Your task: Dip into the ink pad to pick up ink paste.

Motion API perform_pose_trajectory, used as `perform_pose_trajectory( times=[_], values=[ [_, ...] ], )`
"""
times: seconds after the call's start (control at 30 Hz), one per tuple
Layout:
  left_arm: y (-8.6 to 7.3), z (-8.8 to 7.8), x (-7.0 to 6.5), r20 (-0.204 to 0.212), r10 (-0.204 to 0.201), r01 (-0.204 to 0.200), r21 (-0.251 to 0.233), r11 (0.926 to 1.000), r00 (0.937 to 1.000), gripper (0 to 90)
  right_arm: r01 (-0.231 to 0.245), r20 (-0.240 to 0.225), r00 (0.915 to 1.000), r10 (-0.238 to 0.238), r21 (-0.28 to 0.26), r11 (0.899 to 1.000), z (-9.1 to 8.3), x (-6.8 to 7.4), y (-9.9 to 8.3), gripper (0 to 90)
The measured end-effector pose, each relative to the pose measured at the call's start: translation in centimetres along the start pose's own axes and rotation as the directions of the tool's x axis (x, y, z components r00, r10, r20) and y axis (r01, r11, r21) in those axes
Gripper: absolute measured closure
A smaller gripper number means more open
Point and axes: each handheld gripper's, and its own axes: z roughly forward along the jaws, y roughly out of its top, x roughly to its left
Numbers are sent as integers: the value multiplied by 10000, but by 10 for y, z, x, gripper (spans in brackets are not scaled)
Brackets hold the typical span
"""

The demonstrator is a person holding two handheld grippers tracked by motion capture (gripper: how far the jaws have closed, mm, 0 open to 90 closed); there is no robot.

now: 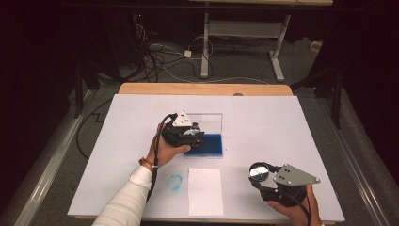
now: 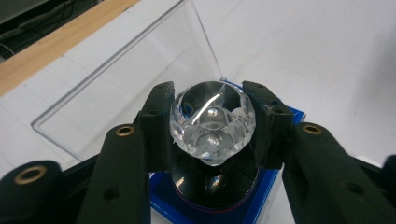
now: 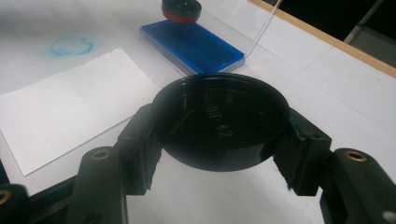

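Note:
My left gripper is shut on the clear faceted knob of a round stamp. The stamp's black base hangs right over one end of the blue ink pad. Whether base and pad touch I cannot tell. The pad's clear lid stands upright behind it. Near the table's front right, my right gripper is shut on a round black cap, held above the white table cover.
A white sheet of paper lies at the front centre. Left of it, a blue ring of ink marks the table cover. The wooden table edge runs along the back, with cables and desk legs on the floor beyond.

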Motion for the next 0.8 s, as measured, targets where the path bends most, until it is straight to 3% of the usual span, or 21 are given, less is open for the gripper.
perform_pose_trajectory(
  times=[0.33, 0.8],
  values=[
    [-9, 8, 0, 291, -174, 175, 1, 9998, 9994, 549, -15, -31, 10000, 16, 64, 10000, 1, 0, 0, 391],
    [-15, 13, 3, 308, -244, 244, 18, 9997, 9992, 548, -37, -54, 10000, 37, 119, 9999, 2, -1, -1, 391]
  ],
)
